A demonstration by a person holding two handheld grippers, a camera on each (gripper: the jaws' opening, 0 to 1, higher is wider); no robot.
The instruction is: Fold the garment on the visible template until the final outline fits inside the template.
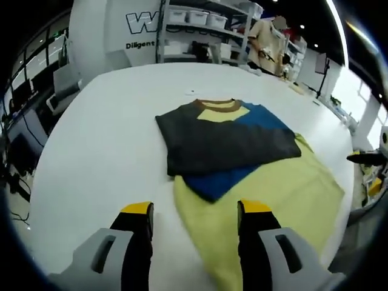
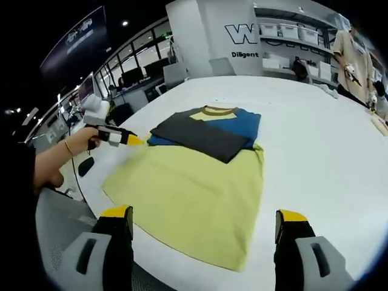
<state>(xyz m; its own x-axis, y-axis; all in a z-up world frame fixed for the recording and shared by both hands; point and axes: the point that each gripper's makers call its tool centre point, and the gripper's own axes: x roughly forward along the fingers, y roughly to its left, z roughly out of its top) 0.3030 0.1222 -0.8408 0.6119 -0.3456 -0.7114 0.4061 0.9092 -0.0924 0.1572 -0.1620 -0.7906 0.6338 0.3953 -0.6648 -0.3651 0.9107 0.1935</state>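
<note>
Right gripper view: the yellow, blue and dark grey colour-block T-shirt (image 2: 200,170) is seen lying on the round white table (image 2: 315,139) with both sleeves folded across the chest, while the right gripper (image 2: 206,233) and left gripper (image 1: 194,227) are held open and empty short of the hem, which should be pinched at both corners and carried evenly toward the collar.

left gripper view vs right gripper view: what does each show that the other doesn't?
Left gripper view alone: the shirt's dark sleeve seen flat across the chest, blue peeking out below it, and a small white scrap on the table beyond the collar.

Right gripper view alone: a hand holding the left gripper at the shirt's edge, and the full yellow hem.

Both: shirt with folded sleeve, white table, shelves, a person standing behind, open jaws.
</note>
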